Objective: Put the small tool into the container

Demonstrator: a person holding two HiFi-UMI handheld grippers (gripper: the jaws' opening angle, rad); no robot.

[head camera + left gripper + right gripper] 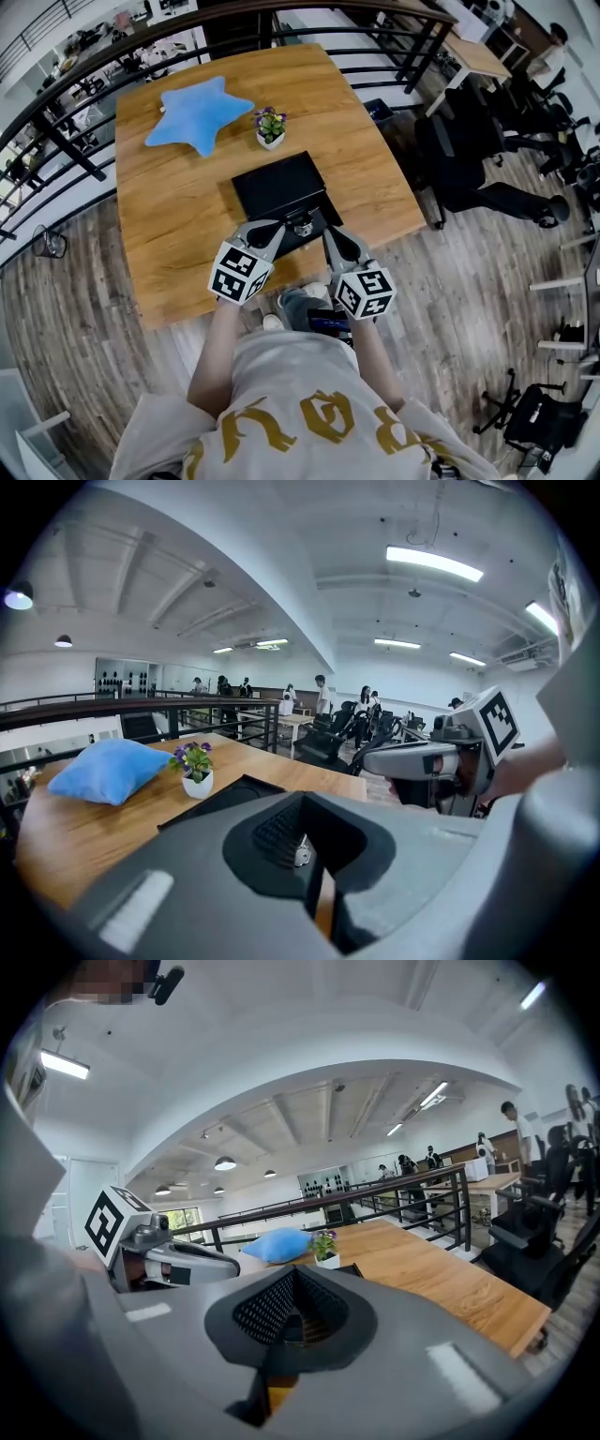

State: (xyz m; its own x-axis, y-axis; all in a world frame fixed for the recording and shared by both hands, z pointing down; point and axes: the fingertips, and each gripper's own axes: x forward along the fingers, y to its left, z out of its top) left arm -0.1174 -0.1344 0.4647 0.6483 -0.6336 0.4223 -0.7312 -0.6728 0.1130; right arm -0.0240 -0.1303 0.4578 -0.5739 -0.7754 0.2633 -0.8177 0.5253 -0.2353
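The left tongs [311, 860] are seen clenched, and a small tool [300, 850] of bright metal is judged to be pinched at their very tips. The right tongs [281, 1330] are closed on nothing, just beside the left pair. The tool is held over the near rim of the flat black container [274, 184], which lies straight ahead of both tips on the table [169, 225]. The tool is judged light, stiff and slippery, and is best taken across its body. Farther off, a potted plant [270, 127] and a blue cushion [197, 114] are seen.
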